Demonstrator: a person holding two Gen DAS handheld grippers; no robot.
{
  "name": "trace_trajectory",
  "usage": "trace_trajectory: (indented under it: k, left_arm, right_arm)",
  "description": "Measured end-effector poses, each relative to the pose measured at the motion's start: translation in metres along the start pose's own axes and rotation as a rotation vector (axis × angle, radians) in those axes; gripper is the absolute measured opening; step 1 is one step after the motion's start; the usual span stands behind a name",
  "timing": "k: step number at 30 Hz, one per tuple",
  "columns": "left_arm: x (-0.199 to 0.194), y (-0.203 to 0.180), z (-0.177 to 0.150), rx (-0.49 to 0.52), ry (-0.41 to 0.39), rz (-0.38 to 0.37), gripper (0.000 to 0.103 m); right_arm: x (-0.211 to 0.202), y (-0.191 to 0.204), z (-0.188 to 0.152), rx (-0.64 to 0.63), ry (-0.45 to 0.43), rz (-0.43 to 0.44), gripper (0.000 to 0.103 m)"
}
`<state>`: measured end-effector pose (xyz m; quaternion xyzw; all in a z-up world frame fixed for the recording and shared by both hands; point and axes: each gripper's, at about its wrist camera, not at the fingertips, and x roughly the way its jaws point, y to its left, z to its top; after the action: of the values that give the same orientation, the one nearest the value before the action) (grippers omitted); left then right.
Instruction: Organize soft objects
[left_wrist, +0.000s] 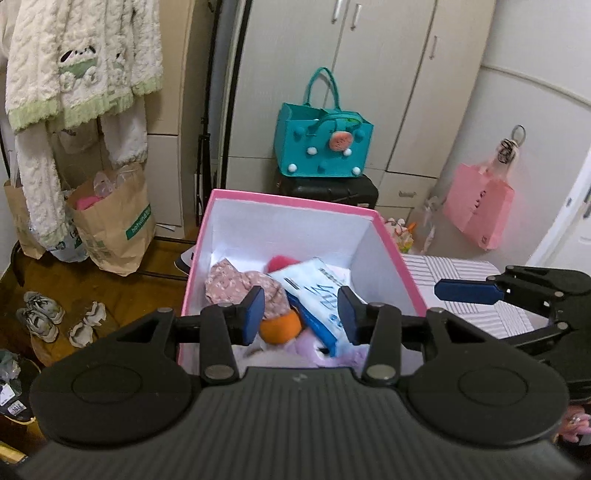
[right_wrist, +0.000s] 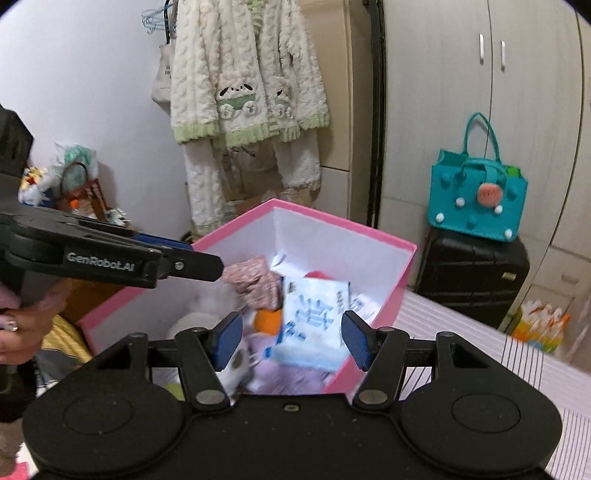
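Both my left gripper (left_wrist: 301, 317) and right gripper (right_wrist: 291, 341) hang released, empty, over the pink box (left_wrist: 284, 201); its blue-white packet (right_wrist: 314, 321) leans loosely and could slide off the pile.

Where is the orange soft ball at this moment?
The orange soft ball lies inside the pink box, toward its near side, between the floral cloth on its left and the blue-white packet on its right.

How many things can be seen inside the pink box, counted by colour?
Floral pink cloth: 1
Blue and white packet: 1
Orange soft thing: 1
Red thing: 1
Lilac soft thing: 1
Total: 5 visible; more may be hidden underneath.
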<state>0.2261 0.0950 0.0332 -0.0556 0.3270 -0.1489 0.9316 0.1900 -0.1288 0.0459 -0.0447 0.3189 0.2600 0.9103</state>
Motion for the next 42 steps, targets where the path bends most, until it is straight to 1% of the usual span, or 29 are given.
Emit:
trace_trajectory:
  k: [4, 6, 7, 10, 12, 13, 17, 19, 20, 23, 24, 25, 27, 30, 32, 34, 37, 40, 42]
  left_arm:
    - [-0.018, -0.016, -0.001, 0.035, -0.001, 0.004, 0.047]
    - [-0.028, -0.025, 0.000, 0.059, 0.010, -0.011, 0.050]
    - [-0.032, -0.030, 0.002, 0.072, 0.026, -0.032, 0.051]
    - [-0.042, -0.045, 0.008, 0.113, 0.102, -0.138, 0.051]
    - [-0.048, -0.052, 0.011, 0.109, 0.136, -0.165, 0.054]
    - [-0.053, -0.056, 0.011, 0.116, 0.140, -0.165, 0.058]
    - [-0.069, -0.065, 0.010, 0.127, 0.134, -0.136, 0.071]
    - [-0.074, -0.069, 0.010, 0.120, 0.142, -0.127, 0.080]
    - [-0.075, -0.070, 0.011, 0.116, 0.147, -0.119, 0.082]
    - [-0.081, -0.080, 0.011, 0.139, 0.164, -0.078, 0.095]
    - [-0.084, -0.085, 0.011, 0.151, 0.168, -0.059, 0.100]
    - [-0.087, -0.089, 0.011, 0.165, 0.173, -0.037, 0.100]
    - [-0.092, -0.098, 0.010, 0.203, 0.183, 0.018, 0.100]
    - [-0.102, -0.109, 0.003, 0.253, 0.163, 0.088, 0.101]
    - [-0.109, -0.113, 0.000, 0.255, 0.156, 0.130, 0.101]
    - [-0.117, -0.115, -0.006, 0.245, 0.150, 0.161, 0.101]
    - [-0.133, -0.113, -0.019, 0.220, 0.089, 0.147, 0.101]
    - [-0.143, -0.112, -0.034, 0.159, 0.056, 0.136, 0.100]
    - [-0.146, -0.115, -0.042, 0.146, 0.048, 0.129, 0.100]
  right_arm:
    - [-0.024, 0.005, -0.005, 0.018, -0.002, 0.005, 0.067]
    - [-0.036, 0.007, -0.006, 0.020, -0.003, -0.003, 0.067]
    - [-0.041, 0.007, -0.005, 0.018, -0.002, -0.005, 0.068]
    - [-0.062, 0.008, -0.004, 0.017, -0.009, -0.002, 0.070]
    - [-0.077, 0.006, -0.004, 0.028, -0.011, -0.009, 0.071]
    - [-0.084, 0.004, -0.004, 0.029, -0.015, -0.013, 0.072]
    - [-0.110, -0.001, -0.009, 0.040, -0.022, -0.040, 0.074]
    - [-0.120, -0.002, -0.012, 0.047, -0.023, -0.049, 0.076]
    - [-0.125, -0.003, -0.013, 0.050, -0.022, -0.052, 0.076]
    - [-0.136, -0.001, -0.019, 0.052, -0.015, -0.063, 0.088]
    - [-0.139, 0.000, -0.021, 0.051, -0.012, -0.067, 0.094]
    - [-0.141, 0.001, -0.023, 0.050, -0.009, -0.070, 0.099]
    - [-0.143, 0.005, -0.027, 0.054, 0.025, -0.096, 0.103]
    - [-0.143, 0.012, -0.031, 0.042, 0.094, -0.153, 0.103]
    - [-0.149, 0.016, -0.037, 0.017, 0.077, -0.158, 0.103]
    - [-0.159, 0.011, -0.045, 0.064, 0.041, -0.163, 0.103]
    - [-0.174, 0.008, -0.057, 0.124, -0.017, -0.184, 0.103]
    - [-0.184, 0.006, -0.068, 0.187, -0.052, -0.217, 0.103]
    - [-0.190, 0.007, -0.076, 0.219, -0.072, -0.217, 0.103]
